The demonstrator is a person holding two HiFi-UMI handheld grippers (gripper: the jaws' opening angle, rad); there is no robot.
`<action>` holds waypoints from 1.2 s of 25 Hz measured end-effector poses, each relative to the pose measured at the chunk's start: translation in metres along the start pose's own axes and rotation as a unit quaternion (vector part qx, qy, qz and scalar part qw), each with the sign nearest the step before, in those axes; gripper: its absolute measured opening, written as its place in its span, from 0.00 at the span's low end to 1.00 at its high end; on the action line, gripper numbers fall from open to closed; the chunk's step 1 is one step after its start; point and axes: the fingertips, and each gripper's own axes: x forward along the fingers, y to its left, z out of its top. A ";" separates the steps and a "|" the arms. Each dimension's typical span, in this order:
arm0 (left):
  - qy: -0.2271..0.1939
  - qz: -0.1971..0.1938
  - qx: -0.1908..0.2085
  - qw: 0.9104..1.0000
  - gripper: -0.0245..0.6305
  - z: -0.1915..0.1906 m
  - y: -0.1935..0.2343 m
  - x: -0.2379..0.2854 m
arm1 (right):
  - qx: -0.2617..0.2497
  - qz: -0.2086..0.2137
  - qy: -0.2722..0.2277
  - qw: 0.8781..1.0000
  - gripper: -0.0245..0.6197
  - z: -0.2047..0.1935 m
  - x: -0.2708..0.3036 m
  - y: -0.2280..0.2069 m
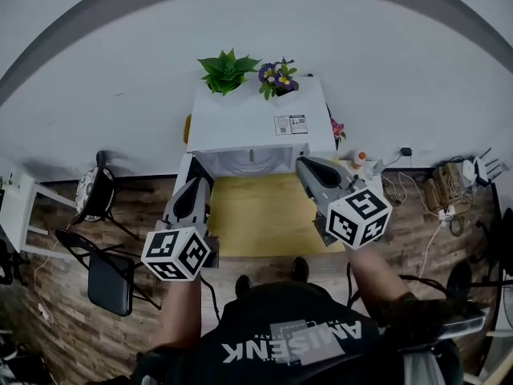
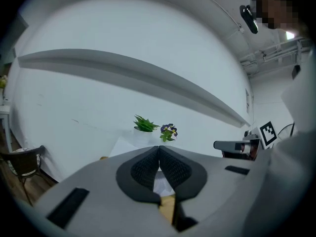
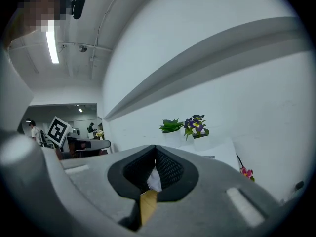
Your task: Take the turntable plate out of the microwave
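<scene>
A white microwave stands at the far end of a yellow wooden table, with its front toward me and a pale interior showing. I cannot make out the turntable plate. My left gripper is shut and empty, hovering over the table's left side just short of the microwave's front left corner. My right gripper is also shut and empty, close to the front right corner. In the left gripper view the pads meet with nothing between them, and likewise in the right gripper view.
A green plant and a pot of purple flowers sit on top of the microwave. Black folding chairs and a stool stand at the left. Cables and a power strip lie on the floor at the right.
</scene>
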 end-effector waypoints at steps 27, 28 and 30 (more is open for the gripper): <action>0.025 0.021 -0.113 0.993 0.18 -0.075 0.001 0.051 | 0.094 0.085 0.063 0.990 0.15 -0.074 0.048 -0.052; 0.028 0.018 -0.135 0.990 0.18 -0.081 0.006 0.054 | 0.109 0.077 0.068 0.989 0.15 -0.081 0.052 -0.056; 0.038 0.008 -0.161 0.986 0.23 -0.093 0.012 0.061 | 0.129 0.062 0.075 0.987 0.15 -0.094 0.058 -0.061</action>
